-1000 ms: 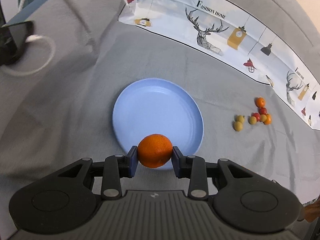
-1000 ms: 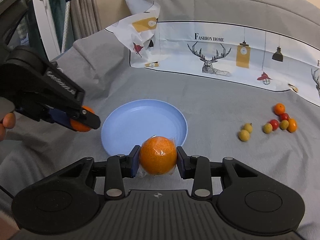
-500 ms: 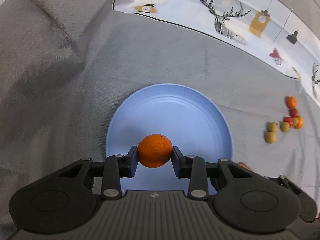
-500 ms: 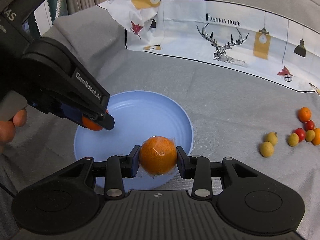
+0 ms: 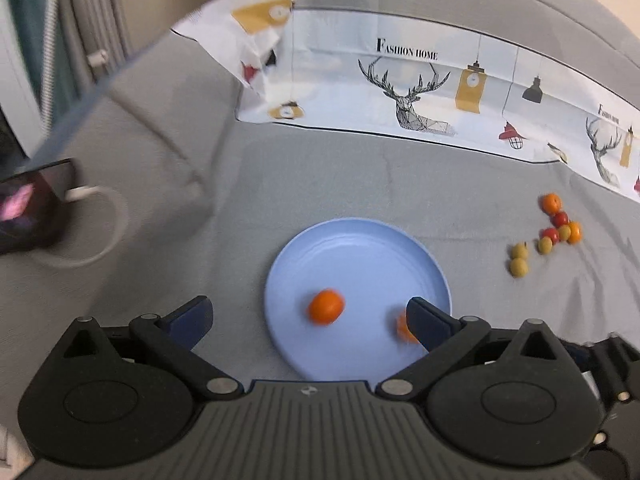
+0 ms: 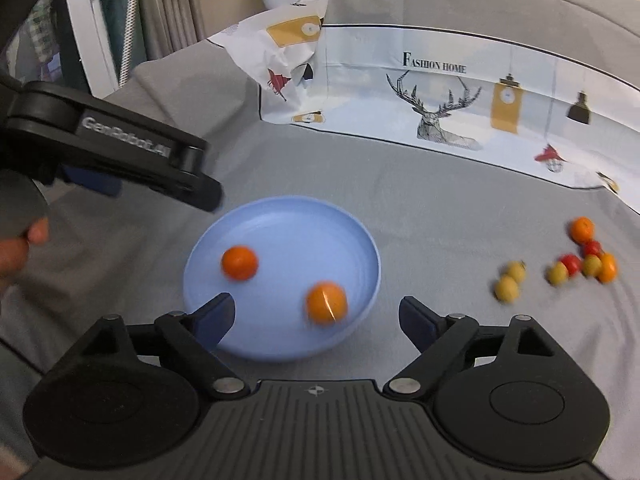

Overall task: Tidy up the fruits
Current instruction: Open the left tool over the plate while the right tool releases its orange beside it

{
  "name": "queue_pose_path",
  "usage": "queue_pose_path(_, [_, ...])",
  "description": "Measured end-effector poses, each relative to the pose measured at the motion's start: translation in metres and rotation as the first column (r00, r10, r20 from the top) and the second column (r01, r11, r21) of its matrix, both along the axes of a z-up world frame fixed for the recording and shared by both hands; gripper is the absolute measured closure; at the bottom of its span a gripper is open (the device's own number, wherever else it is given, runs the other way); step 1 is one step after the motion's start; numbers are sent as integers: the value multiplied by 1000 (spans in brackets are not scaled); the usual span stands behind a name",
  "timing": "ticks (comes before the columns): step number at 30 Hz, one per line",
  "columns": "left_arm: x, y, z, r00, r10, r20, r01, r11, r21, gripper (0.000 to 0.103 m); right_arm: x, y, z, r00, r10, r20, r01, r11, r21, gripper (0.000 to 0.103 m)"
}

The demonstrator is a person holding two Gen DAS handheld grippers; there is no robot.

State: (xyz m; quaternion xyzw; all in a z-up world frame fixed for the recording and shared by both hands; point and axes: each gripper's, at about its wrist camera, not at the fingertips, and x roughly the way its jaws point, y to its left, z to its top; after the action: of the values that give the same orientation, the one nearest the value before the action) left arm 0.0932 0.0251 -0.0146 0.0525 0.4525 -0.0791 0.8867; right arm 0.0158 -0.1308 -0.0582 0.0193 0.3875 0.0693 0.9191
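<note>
- Orange fruit, two pieces, now lies on the blue plate (image 6: pixel 280 216): one orange (image 6: pixel 239 262) toward the plate's far left, the wrapped orange (image 6: pixel 326 303) near its front edge, well apart from each other. Both are blurred, so I judge they may not have settled.
- My left tongs (image 5: pixel 308 322) are opening and stand wide; nothing is pinched. In the left wrist view the first orange (image 5: pixel 326 306) lies on the plate between and beyond the fingers, touching neither.
- My right tongs (image 6: pixel 316 320) are likewise opening; the wrapped orange sits between the spread fingers, clear of both pads.
- Small fruit cluster (image 6: pixel 576 260), orange, red and yellow-green pieces, lies on the cloth to the right of the plate, well apart from it. No long axis to speak of; the pieces are round.
- Relation that matters: the cluster lies ahead and to the right of both tongs. My right tongs are nearer to it, with the plate between the cluster and my left tongs. I judge the right hand is the one to reach.
- Risk, as a judgement: the small pieces touch one another and may roll when one is lifted.
- Surface: a grey cloth (image 5: pixel 360 184), creased, with a printed white sheet (image 6: pixel 460 92) along the far side.
- Room: curtains at far left; a dark device with a white cable (image 5: pixel 86 216) left of the plate.
</note>
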Motion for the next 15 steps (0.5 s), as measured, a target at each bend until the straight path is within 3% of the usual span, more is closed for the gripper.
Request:
queue_pose_path(7, [-67, 14, 17, 1000, -13, -10, 12, 1000, -15, 0, -68, 10, 30, 996, -53, 74, 55, 998, -15, 6])
queue_pose_path(15, [-117, 18, 32, 999, -14, 31, 15, 1000, -25, 0, -110, 15, 54, 986, -57, 154, 61, 998, -20, 4])
